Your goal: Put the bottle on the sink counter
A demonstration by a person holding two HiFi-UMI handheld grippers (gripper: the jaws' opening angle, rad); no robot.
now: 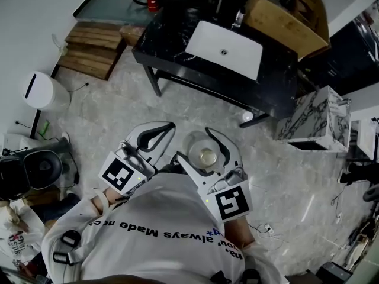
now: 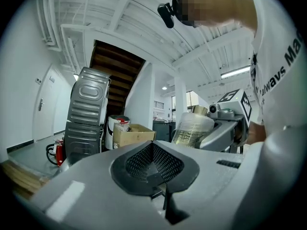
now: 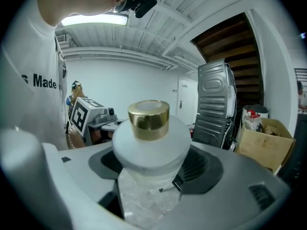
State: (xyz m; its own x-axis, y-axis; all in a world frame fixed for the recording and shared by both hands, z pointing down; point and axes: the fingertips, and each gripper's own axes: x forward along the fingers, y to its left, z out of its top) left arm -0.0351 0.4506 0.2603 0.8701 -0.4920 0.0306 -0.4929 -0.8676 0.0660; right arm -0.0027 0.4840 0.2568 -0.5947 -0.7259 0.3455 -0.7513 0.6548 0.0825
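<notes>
A clear ribbed bottle (image 1: 206, 156) with a gold cap sits between the jaws of my right gripper (image 1: 195, 145), which is shut on it and holds it off the floor in front of the person's chest. In the right gripper view the bottle (image 3: 148, 143) stands cap up and fills the gap between the jaws of the right gripper (image 3: 151, 176). My left gripper (image 1: 169, 128) is close beside it on the left, shut and holding nothing (image 2: 153, 162). From there the bottle (image 2: 193, 128) shows at the right. The black sink counter (image 1: 172, 40) with its white basin (image 1: 225, 49) lies ahead.
A cardboard box (image 1: 287, 10) stands on the counter's right end. A marble-patterned block (image 1: 314, 120) is on the floor to the right, stacked wooden planks (image 1: 92, 49) and a white bin (image 1: 41, 90) to the left. Pale tiled floor (image 1: 177, 108) separates me from the counter.
</notes>
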